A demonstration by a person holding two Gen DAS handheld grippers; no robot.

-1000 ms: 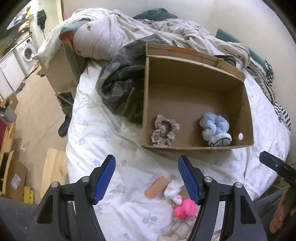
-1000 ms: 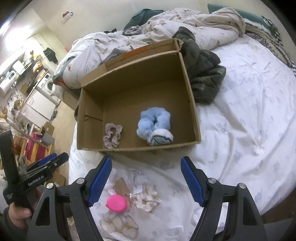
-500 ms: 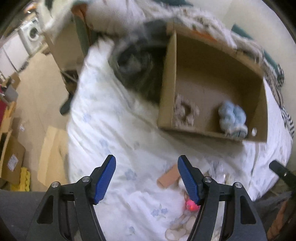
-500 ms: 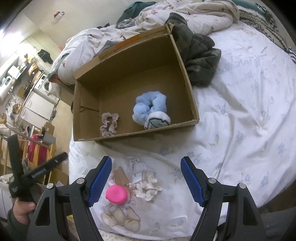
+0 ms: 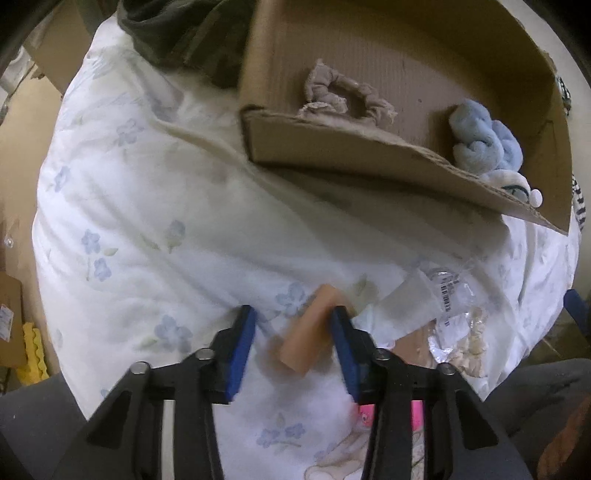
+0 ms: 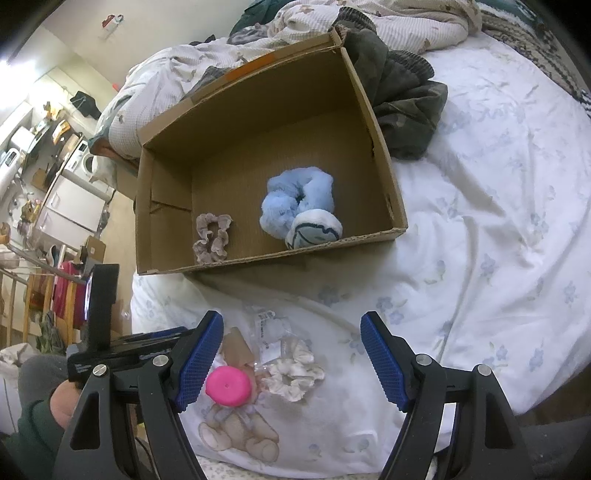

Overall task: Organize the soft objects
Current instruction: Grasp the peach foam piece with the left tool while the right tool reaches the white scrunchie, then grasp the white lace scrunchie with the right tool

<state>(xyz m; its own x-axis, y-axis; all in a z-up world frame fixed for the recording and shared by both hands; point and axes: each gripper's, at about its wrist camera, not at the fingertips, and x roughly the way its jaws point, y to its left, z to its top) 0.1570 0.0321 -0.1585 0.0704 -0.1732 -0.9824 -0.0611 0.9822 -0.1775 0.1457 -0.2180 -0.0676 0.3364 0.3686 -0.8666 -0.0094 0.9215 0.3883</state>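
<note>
A cardboard box lies on the bed; it also shows in the left wrist view. It holds a taupe scrunchie, a blue fluffy scrunchie and a rolled white sock. On the bed in front lie a tan sponge block, a cream scrunchie, a pink ball and a clear packet. My left gripper is open, low over the bed, its jaws either side of the tan block. My right gripper is open above the cream scrunchie.
The bed has a white floral duvet. A dark green garment lies behind the box beside rumpled bedding. The bed's left edge drops to the floor, with cardboard there. A washing machine stands far left.
My left gripper has dropped down and forward to the bed, bringing its jaws around the tan block. My right gripper has stayed almost still.
</note>
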